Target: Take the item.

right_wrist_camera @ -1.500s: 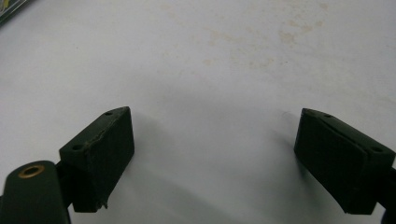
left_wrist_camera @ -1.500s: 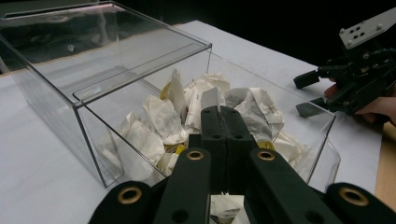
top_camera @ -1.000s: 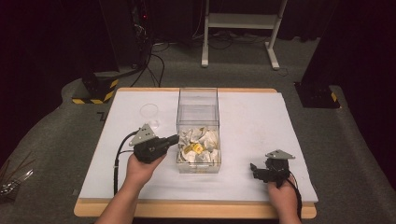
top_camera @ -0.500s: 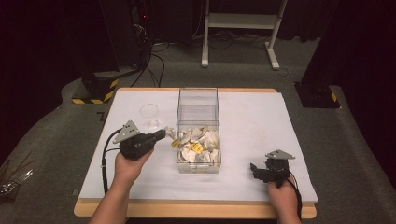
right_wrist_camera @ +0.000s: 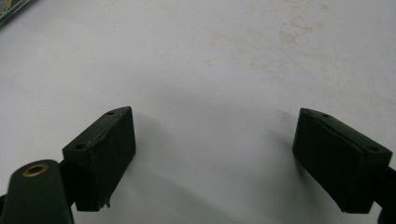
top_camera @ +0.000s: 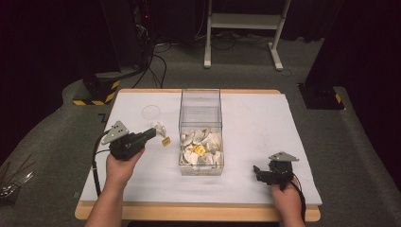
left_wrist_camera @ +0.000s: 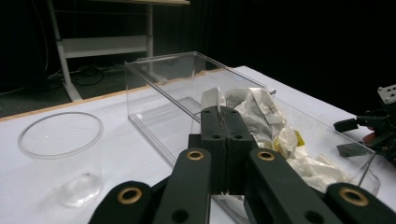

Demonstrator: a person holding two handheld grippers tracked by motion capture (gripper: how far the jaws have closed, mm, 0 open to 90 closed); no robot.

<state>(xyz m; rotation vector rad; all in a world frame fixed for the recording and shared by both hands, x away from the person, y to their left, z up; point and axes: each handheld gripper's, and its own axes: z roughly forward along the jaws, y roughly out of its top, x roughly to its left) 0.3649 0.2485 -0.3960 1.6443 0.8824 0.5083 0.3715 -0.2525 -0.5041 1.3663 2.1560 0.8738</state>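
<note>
Holding a tea bag (top_camera: 161, 128) pinched by its paper edge, the left gripper (top_camera: 152, 133) has its fingers fully closed, the yellow tag (top_camera: 166, 141) dangling on its string just below. The bag hangs over the table (top_camera: 255, 123) between the clear plastic cup (top_camera: 151, 113) and the clear box (top_camera: 201, 126) of remaining tea bags. In the left gripper view, the white paper (left_wrist_camera: 212, 99) protrudes only slightly above the fingertips, so the grip looks thin. Risk: the bag may slip out in transit, or the swinging tag may catch the cup rim and tip the light cup. The right gripper (top_camera: 257, 172) rests near the table's front edge, fingers wide apart and holding nothing.
</note>
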